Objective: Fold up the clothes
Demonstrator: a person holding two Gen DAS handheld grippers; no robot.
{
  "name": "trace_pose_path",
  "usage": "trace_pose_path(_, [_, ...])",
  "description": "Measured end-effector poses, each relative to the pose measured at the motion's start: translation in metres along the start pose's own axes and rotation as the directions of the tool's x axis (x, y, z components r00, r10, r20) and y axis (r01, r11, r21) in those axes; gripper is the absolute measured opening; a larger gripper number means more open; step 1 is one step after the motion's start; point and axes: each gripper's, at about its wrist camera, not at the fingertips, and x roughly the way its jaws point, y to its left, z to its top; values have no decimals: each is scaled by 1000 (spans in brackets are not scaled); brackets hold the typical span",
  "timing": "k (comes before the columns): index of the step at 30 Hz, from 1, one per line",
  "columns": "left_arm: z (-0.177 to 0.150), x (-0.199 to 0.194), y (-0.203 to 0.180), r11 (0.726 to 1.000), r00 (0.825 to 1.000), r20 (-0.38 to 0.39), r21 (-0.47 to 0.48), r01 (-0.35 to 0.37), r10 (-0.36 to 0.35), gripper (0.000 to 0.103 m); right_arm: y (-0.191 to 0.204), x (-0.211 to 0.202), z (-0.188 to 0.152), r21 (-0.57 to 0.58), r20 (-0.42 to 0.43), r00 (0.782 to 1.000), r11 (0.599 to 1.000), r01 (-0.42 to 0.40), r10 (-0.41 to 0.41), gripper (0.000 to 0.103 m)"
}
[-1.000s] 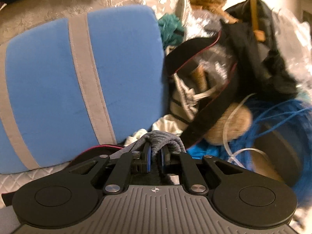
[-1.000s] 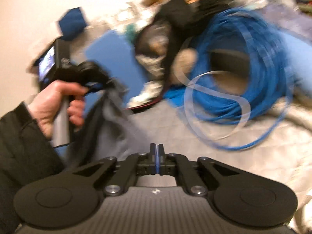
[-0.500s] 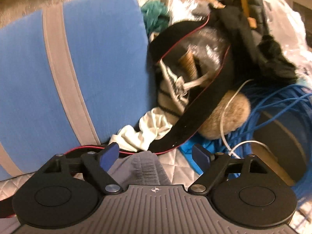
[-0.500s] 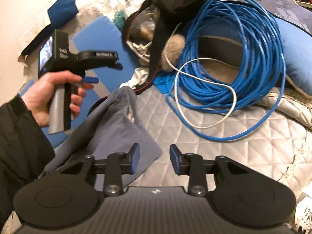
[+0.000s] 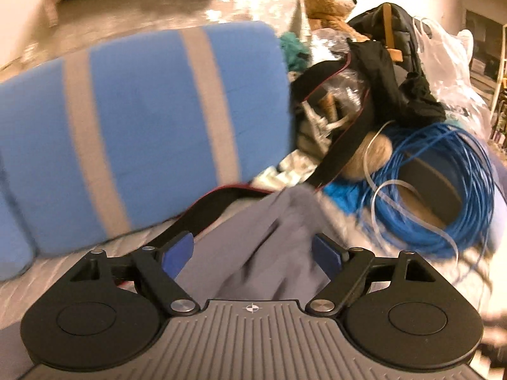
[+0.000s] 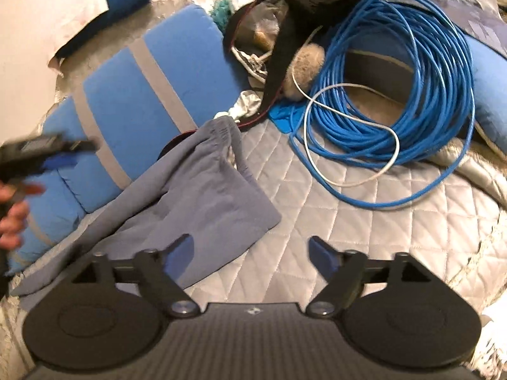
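A grey-blue garment point(image 6: 202, 196) lies folded on the quilted bedspread point(image 6: 364, 237), its ribbed waistband up against a blue pillow. My right gripper point(image 6: 250, 253) hovers open above the garment's near edge, nothing between its fingers. In the left wrist view the same garment point(image 5: 272, 247) spreads under and beyond my open left gripper point(image 5: 253, 253), which is blurred by motion and holds nothing. From the right wrist view the left gripper point(image 6: 41, 152) shows as a blur at the far left, held by a hand point(image 6: 12, 218).
A blue pillow with grey stripes point(image 5: 133, 126) lies left of the garment. A coil of blue cable point(image 6: 402, 95) with a white cord sits at the right. Behind are dark clothes point(image 5: 396, 88), a teddy bear point(image 5: 329, 3) and plastic bags point(image 5: 450, 63).
Both grippers let go of the garment and opened wide. The garment now lies flat on the bed. The left gripper has pulled back to the left and the right one has risen.
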Motion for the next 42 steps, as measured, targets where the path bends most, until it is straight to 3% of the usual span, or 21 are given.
trace_pose_path(8, [-76, -71, 64, 1000, 1000, -8, 2, -12, 12, 81, 33, 14, 14, -190, -28, 995, 978, 84, -91, 103])
trace_pose_path(13, [-111, -90, 94, 1000, 1000, 0, -14, -8, 8, 81, 59, 26, 25, -317, -39, 992, 943, 104, -122, 103])
trace_pose_path(17, [-140, -91, 103, 1000, 1000, -2, 0, 1, -1, 81, 61, 35, 32, -313, -63, 993, 946, 79, -103, 103])
trace_pose_path(24, [-182, -85, 109, 1000, 1000, -1, 6, 19, -19, 81, 13, 62, 38, -134, -104, 994, 990, -31, 17, 103])
trace_pose_path(31, [-187, -87, 112, 998, 998, 16, -1, 59, -59, 81, -35, 107, 39, -40, -120, 970, 975, -217, 211, 103])
trace_pose_path(37, [-186, -80, 112, 996, 996, 1, -18, 92, -92, 81, -50, 143, 49, 5, -144, 909, 918, -396, 392, 103])
trace_pose_path(42, [-188, -72, 112, 995, 995, -18, -21, 99, -99, 81, -51, 175, 56, -10, -188, 866, 880, -474, 464, 103])
